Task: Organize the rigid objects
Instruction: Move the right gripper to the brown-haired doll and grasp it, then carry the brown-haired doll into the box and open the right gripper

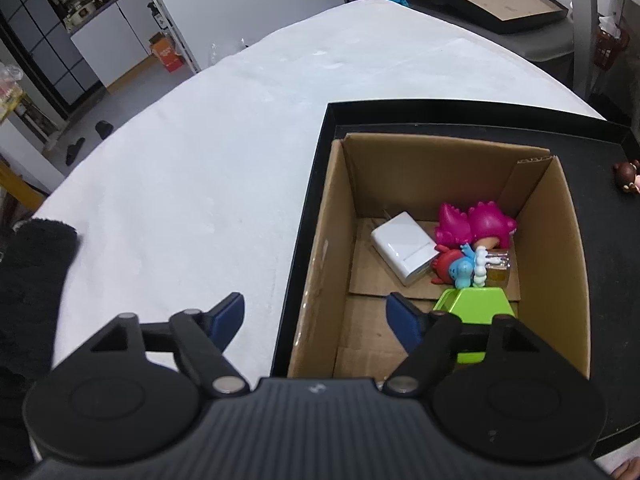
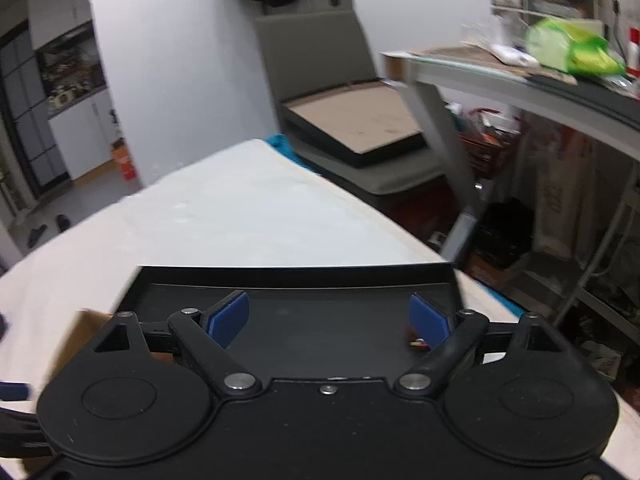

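In the left wrist view an open cardboard box [image 1: 332, 240] stands in a black tray [image 1: 312, 184] on the white table. Inside lie a white charger [image 1: 404, 247], a pink dinosaur toy [image 1: 476, 226], a small red and blue figure [image 1: 458, 266] and a green block [image 1: 476, 306]. A small brown figurine [image 1: 628, 178] lies on the tray to the right of the box. My left gripper [image 1: 316, 318] is open and empty above the box's left wall. My right gripper [image 2: 330, 316] is open and empty above the tray [image 2: 296, 276]; a box corner [image 2: 86, 326] shows at its left.
The white cloth-covered table [image 1: 208, 152] extends left and behind the tray. A second black tray rests on a grey chair [image 2: 360, 132] beyond the table's far end. A cluttered desk [image 2: 520, 76] with metal legs stands at the right. A black fuzzy sleeve [image 1: 36, 264] is at left.
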Demonstrator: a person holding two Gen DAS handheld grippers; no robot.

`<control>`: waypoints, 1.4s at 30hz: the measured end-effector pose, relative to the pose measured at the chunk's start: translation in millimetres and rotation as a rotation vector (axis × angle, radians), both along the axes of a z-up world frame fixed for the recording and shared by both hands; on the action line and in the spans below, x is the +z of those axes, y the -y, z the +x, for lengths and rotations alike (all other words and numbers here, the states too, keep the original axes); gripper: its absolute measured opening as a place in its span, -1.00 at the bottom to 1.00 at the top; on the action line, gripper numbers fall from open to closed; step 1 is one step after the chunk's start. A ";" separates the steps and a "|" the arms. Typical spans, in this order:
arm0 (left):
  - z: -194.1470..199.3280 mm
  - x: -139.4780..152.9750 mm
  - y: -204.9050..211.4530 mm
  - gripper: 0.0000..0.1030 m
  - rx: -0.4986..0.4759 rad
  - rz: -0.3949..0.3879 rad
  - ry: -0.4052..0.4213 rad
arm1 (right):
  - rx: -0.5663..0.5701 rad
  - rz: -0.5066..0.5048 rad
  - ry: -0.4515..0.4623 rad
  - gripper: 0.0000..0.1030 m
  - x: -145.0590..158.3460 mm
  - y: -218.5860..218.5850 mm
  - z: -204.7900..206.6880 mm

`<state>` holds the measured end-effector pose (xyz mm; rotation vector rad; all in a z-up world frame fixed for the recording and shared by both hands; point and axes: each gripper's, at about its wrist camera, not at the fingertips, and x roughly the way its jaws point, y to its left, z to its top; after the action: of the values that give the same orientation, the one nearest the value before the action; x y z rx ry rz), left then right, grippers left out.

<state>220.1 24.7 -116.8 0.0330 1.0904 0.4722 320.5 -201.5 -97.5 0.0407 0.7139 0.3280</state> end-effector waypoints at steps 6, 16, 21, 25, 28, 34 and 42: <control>9.2 0.9 6.1 0.64 0.018 0.052 -0.013 | -0.061 -0.012 -0.029 0.65 -34.0 26.5 18.4; 26.7 0.7 6.3 0.67 0.062 0.098 -0.021 | -0.153 0.017 -0.124 0.53 -79.6 43.8 36.1; 35.2 0.4 1.5 0.67 0.081 0.108 -0.020 | -0.152 0.007 -0.154 0.50 -94.7 39.4 46.6; 41.9 1.1 -0.9 0.67 0.083 0.115 -0.020 | -0.161 0.014 -0.148 0.49 -100.6 36.8 54.4; 47.3 1.5 -4.0 0.67 0.079 0.121 -0.019 | -0.167 -0.006 -0.119 0.48 -102.3 30.2 62.6; 48.0 -4.2 -8.5 0.67 0.092 0.110 -0.035 | -0.168 -0.048 -0.112 -0.07 -106.5 24.5 67.6; 35.1 -2.7 -11.9 0.67 0.097 0.092 -0.029 | -0.166 -0.038 -0.136 -0.16 -99.9 30.6 66.8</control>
<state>255.2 36.7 -119.6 0.0685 1.1014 0.6112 387.3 -232.1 -197.4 0.0860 0.8459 0.1539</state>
